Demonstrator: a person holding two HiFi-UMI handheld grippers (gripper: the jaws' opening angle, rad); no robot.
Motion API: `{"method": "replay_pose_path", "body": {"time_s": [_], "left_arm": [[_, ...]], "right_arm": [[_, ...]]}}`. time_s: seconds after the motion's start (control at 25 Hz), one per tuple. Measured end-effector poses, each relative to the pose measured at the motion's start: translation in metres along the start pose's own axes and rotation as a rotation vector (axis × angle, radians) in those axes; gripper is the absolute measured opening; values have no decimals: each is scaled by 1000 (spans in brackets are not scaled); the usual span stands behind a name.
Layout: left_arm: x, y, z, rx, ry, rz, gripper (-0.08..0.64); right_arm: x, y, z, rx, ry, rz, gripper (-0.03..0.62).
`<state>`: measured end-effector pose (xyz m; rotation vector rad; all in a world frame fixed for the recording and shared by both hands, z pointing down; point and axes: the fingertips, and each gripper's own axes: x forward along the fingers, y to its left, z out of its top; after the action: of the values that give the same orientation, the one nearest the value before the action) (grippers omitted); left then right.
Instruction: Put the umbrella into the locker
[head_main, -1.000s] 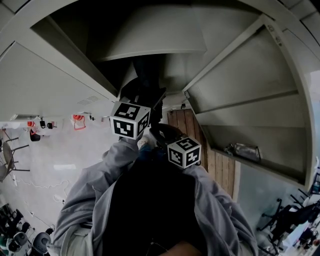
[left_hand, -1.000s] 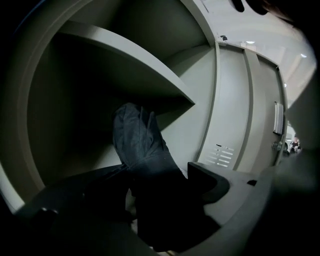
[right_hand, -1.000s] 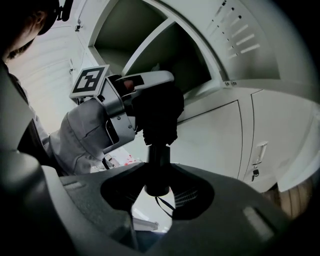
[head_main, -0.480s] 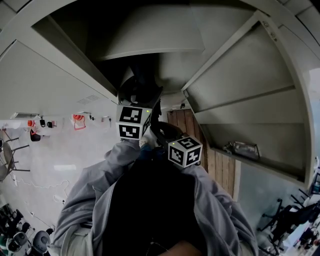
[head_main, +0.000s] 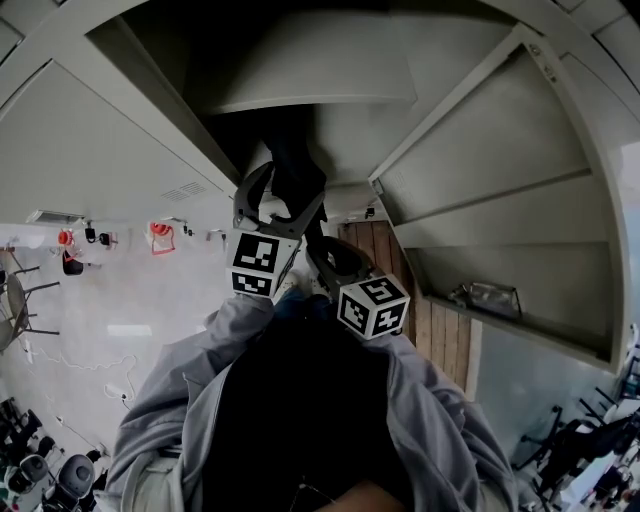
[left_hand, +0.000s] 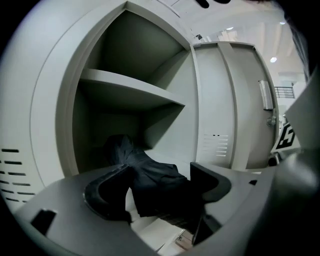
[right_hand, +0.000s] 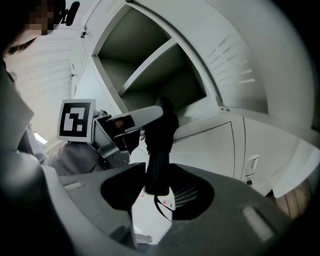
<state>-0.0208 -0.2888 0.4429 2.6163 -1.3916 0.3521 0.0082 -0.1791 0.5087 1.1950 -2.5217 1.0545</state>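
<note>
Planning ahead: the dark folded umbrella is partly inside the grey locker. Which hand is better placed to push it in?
Probably right. The right tool is shut on the handle of the dark folded umbrella, which points into the grey locker. The left tool stands open around the fabric.

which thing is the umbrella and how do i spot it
Find the open grey locker with one shelf across it. Below that shelf a folded black umbrella pokes into the compartment, its handle clamped in the right gripper. It is the only dark, soft thing against the pale metal.
</note>
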Motion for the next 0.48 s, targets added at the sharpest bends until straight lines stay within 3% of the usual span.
{"method": "replay_pose_path", "body": {"time_s": [0.16, 0.28, 0.36, 0.48], "left_arm": [[-15, -2, 0, -21, -30, -30, 370], [-28, 2, -1, -22, -46, -1, 344], [-39, 9, 1, -9, -66, 38, 61], [-49, 15, -2, -14, -67, 57, 28]], "right_arm": [[-1, 5, 13, -38, -41, -5, 150], [-1, 10, 26, -96, -77, -16, 150], [1, 14, 36, -131, -101, -21, 150], [9, 18, 45, -154, -112, -21, 149]]}}
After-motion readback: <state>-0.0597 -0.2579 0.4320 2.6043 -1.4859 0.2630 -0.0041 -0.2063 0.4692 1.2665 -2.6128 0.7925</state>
